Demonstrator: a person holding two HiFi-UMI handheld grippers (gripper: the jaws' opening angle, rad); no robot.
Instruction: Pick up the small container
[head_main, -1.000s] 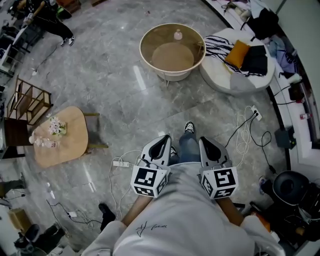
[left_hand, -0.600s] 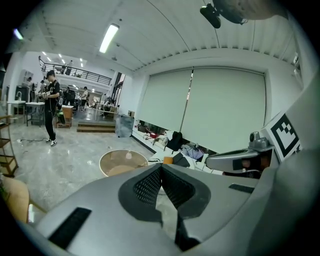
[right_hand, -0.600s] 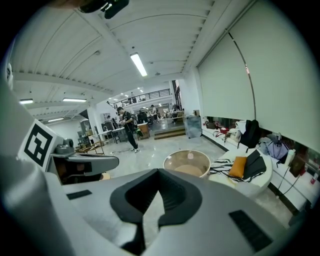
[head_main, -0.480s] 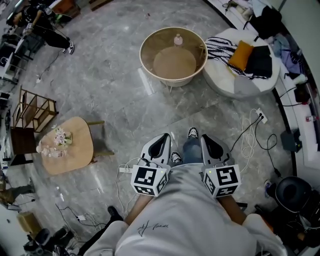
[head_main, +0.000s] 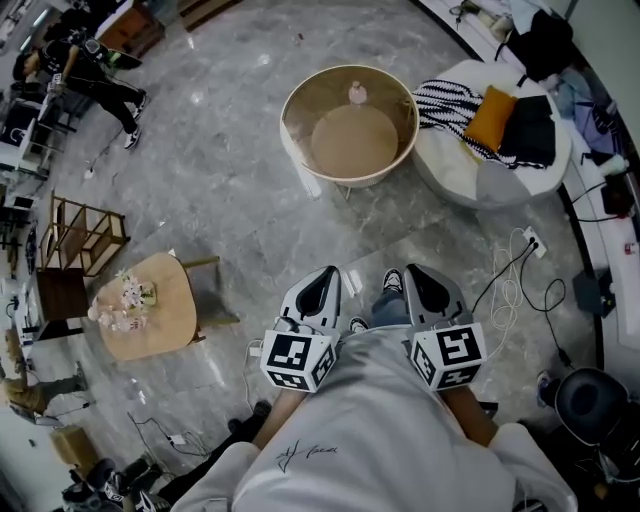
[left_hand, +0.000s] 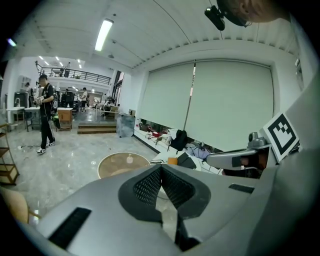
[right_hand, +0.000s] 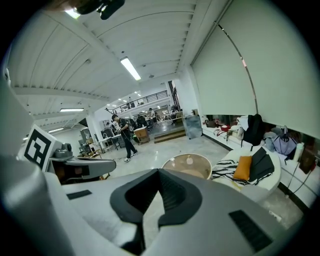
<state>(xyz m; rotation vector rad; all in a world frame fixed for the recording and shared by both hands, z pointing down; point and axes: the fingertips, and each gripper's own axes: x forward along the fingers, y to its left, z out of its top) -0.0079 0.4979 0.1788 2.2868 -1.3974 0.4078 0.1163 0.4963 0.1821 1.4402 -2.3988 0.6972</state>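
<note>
The small container (head_main: 356, 93) is a pale little bottle standing near the far rim of a round glass-topped table (head_main: 300, 125), well ahead of me. It also shows as a small pale shape in the left gripper view (left_hand: 129, 159) and the right gripper view (right_hand: 189, 160). My left gripper (head_main: 325, 275) and right gripper (head_main: 418, 272) are held side by side close to my body, pointing forward over the floor. Both are shut with nothing between the jaws, as seen from the left gripper (left_hand: 161, 167) and the right gripper (right_hand: 159, 172).
A white round couch (head_main: 470, 175) with a striped blanket and an orange cushion (head_main: 495, 105) sits right of the table. A small wooden table with flowers (head_main: 150, 305) and a wooden rack (head_main: 85, 235) stand at the left. Cables (head_main: 510, 285) lie on the marble floor. A person (head_main: 95, 75) stands far left.
The whole scene has slid down and toward me in the head view, so the round table lies a little nearer. Both grippers keep their place and stay shut.
</note>
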